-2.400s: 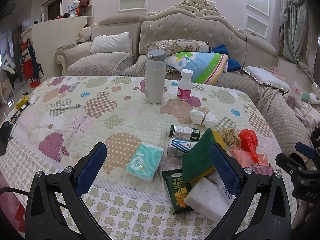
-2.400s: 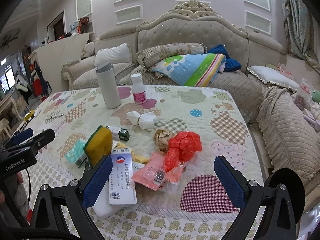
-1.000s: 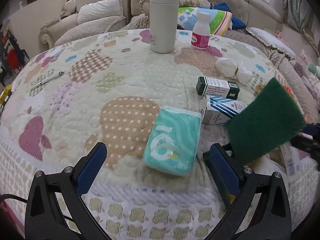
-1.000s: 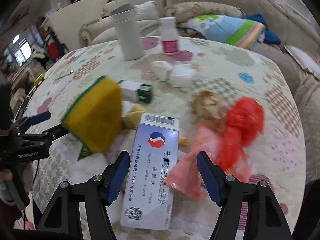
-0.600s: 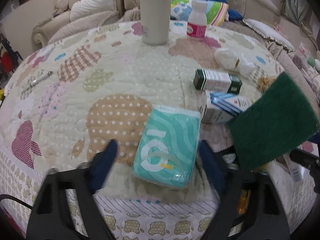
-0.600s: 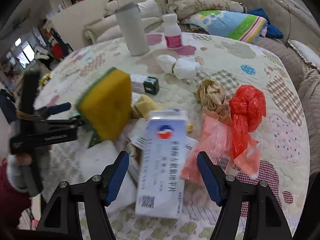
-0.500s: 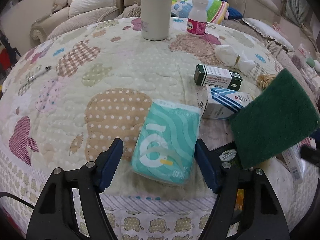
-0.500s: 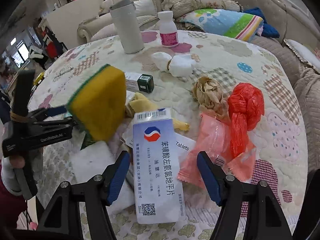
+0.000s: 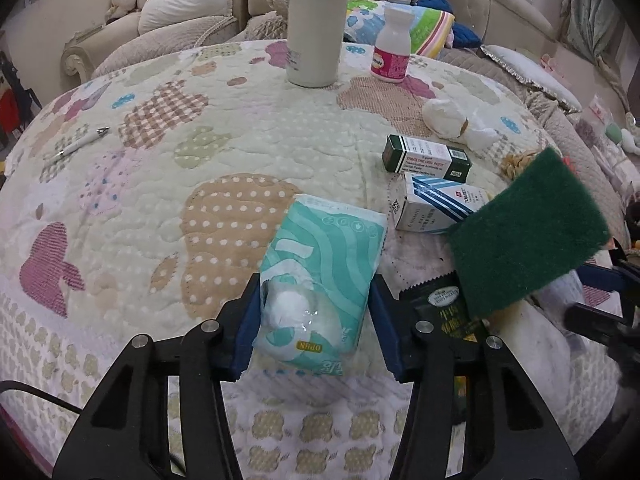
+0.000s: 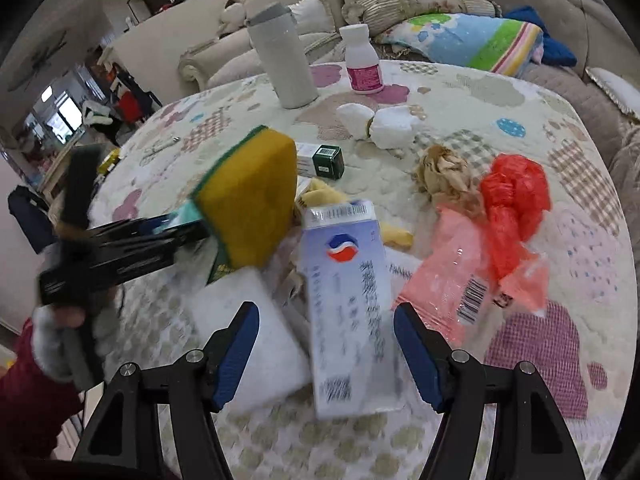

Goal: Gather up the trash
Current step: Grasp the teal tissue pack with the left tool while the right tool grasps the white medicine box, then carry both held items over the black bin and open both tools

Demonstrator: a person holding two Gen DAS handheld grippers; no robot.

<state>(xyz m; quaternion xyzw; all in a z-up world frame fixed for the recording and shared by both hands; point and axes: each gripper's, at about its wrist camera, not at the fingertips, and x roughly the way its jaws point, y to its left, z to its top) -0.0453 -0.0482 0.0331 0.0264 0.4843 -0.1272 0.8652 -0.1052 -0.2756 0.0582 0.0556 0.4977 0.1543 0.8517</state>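
Your left gripper point(image 9: 314, 320) has just been closing; its blue pads now pinch the soft teal plastic tissue pack point(image 9: 320, 280) at the quilted table's point(image 9: 160, 200) near edge. A shallow end-grip could slip. Your right gripper point(image 10: 326, 352) stands half-open around the blurred white-and-blue carton point(image 10: 348, 300), unpinched.

Soft, even indoor light with faint shadows. Fisheye bending and dark vignette ring both views. Right wrist view shows motion blur on the white box point(image 10: 348, 304).
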